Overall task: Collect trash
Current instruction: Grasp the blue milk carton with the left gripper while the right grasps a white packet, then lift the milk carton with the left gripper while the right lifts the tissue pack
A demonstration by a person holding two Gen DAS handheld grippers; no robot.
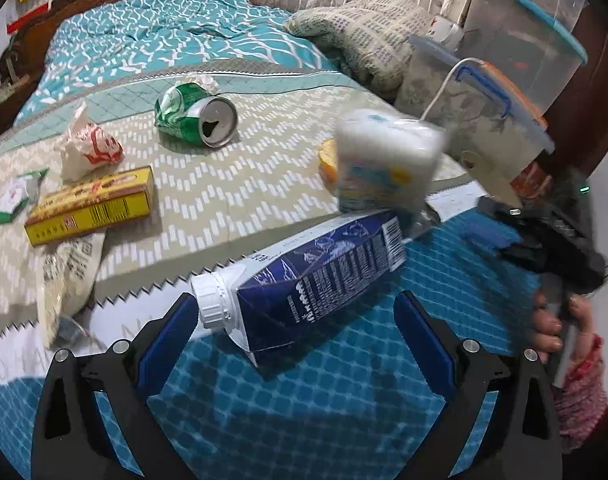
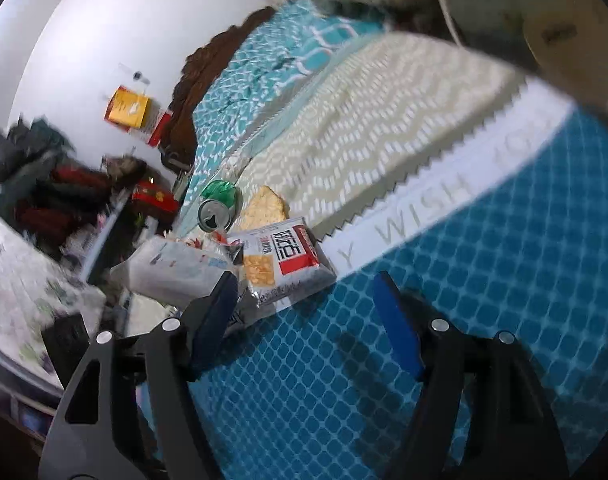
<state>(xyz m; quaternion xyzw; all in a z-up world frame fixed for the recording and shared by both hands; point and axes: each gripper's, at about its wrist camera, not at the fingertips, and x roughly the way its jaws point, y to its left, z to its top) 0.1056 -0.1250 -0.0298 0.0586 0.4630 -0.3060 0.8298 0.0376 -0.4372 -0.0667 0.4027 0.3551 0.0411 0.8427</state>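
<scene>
Navy-blue cardboard carton with a white screw cap [image 1: 316, 276] lies on its side on the bed's blue checked cover [image 1: 344, 392], right in front of the left hand-held gripper [image 1: 296, 340], whose jaws stand spread and empty. The right hand-held gripper [image 2: 304, 320], also released, faces a silver-and-red snack packet [image 2: 284, 268]. Farther off lie a crushed green drink can [image 1: 196, 116] and a yellow box [image 1: 92, 206]. Collection appears barely begun; the likely next move is closing the left jaws across the carton's body.
</scene>
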